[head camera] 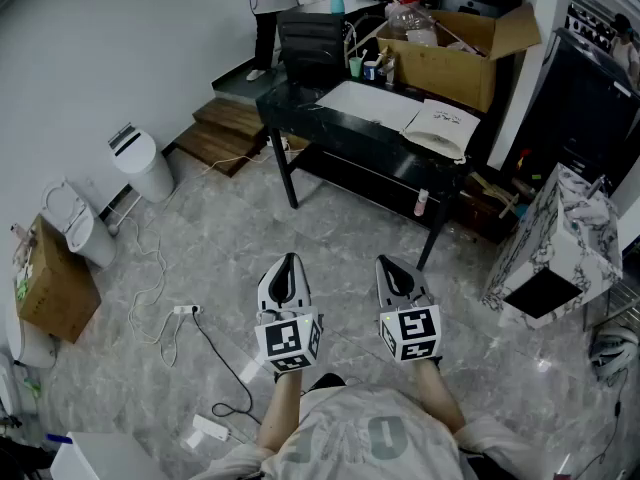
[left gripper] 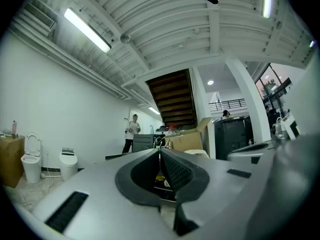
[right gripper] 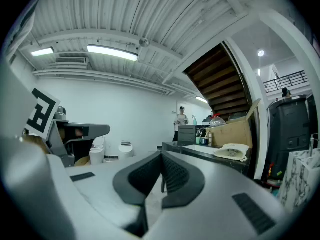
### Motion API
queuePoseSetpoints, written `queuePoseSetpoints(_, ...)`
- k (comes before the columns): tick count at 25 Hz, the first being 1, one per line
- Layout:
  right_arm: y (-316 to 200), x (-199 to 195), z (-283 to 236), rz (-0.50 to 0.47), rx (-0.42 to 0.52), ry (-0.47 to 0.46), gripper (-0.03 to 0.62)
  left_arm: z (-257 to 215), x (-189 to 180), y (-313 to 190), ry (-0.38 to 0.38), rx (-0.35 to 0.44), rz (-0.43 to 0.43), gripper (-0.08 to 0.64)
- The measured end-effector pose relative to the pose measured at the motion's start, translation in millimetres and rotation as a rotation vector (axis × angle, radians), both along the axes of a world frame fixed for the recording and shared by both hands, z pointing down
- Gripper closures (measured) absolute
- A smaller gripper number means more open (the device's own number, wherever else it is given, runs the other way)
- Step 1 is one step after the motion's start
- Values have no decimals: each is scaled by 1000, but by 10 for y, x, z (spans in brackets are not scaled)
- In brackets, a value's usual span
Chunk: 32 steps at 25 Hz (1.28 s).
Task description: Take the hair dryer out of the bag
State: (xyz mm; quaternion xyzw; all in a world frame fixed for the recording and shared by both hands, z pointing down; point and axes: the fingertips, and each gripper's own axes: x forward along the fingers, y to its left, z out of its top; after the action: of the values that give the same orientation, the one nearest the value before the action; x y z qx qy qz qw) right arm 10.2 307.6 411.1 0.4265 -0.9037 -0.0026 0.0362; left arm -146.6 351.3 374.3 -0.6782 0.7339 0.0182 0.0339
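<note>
Head view: you hold the left gripper (head camera: 288, 270) and the right gripper (head camera: 396, 272) side by side in front of your chest. Both point level toward the dark surface (head camera: 335, 133) and are well apart from it, above the floor (head camera: 330, 238).

Left gripper view: the jaws are pressed together at their tips, with nothing between the pads. Right gripper view: same condition (pads meet, nothing pinched).

The cream bag (head camera: 442, 126) lies flat on the right end of the surface. It is just beside a white sheet (head camera: 368, 103) and in front of an open cardboard box (head camera: 455, 58). In the right gripper view the cream bag shows at the near corner of the surface, to the right of the jaws. The hair dryer cannot be made out in any view.

Other items in the head view:
- Small bottles (head camera: 378, 68) stand on the surface, left of the cardboard box.
- A marbled bag (head camera: 560, 238) stands on the floor to the right of the surface (its dark opening faces you).
- A power strip (head camera: 186, 310) with a trailing cable lies on the floor to your left.
- Two toilets (head camera: 140, 163) stand along the left wall, with a brown box (head camera: 50, 283) near them.
- Wooden steps (head camera: 225, 128) sit beyond the left end of the surface.
- A person (head camera: 268, 8) stands at the far side of the room.
</note>
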Motion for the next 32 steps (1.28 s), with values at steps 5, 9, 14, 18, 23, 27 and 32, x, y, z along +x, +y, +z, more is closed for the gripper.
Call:
queuePoseSetpoints(5,39,17,76,-7,-18,6,561,63,23,27,9,-14,2,528)
queuePoseSetpoints(9,43,6,85,-7,-26,-1,561,49,1,24,10,-15,4,528)
queuePoseSetpoints(14,55,-35,69,3,-32,-35,561,75,-89,20,33,-22,4,528)
queuePoseSetpoints(18,-3,-49,62,-3,-31,-55,561,98,-129,-36,41,-19,3,528)
queuePoseSetpoints(23,-91,-76,66,-7,-44,-48,561,81,-183,-113,66,-9,4,528)
queuePoseSetpoints(27,-275,-152,-26,-11,1,-39,561,-19,-272,-351,75,39,13,528)
queuePoseSetpoints(32,-674,-235,-86,18,26,-25,561,-137,-429,-827,86,78,37,528)
